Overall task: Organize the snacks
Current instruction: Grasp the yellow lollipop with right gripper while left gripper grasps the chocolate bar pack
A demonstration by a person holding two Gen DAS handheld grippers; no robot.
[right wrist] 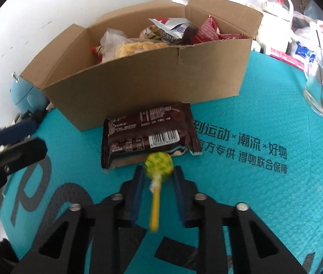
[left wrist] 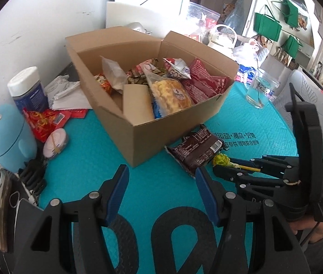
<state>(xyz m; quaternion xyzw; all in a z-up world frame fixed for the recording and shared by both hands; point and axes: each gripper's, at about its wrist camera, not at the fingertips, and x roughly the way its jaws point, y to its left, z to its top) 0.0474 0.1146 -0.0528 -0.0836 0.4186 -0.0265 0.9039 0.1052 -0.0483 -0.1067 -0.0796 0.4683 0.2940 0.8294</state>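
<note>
Left wrist view: we see the left gripper (left wrist: 161,178) with jaws open over the teal worktop (left wrist: 88,141), before the snack-filled cardboard box (left wrist: 161,134). Right wrist view: the right gripper (right wrist: 158,175), jaws apart, straddles a yellow lollipop (right wrist: 159,163) lying just beside the brown snack packet (right wrist: 147,132).

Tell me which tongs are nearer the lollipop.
Right. The right tongs straddle the lollipop; the left tongs hang open over the mat, off to its left.

Left gripper (left wrist: 161,178) fingers spread wide, right gripper (right wrist: 158,174) fingers parted, low
</note>
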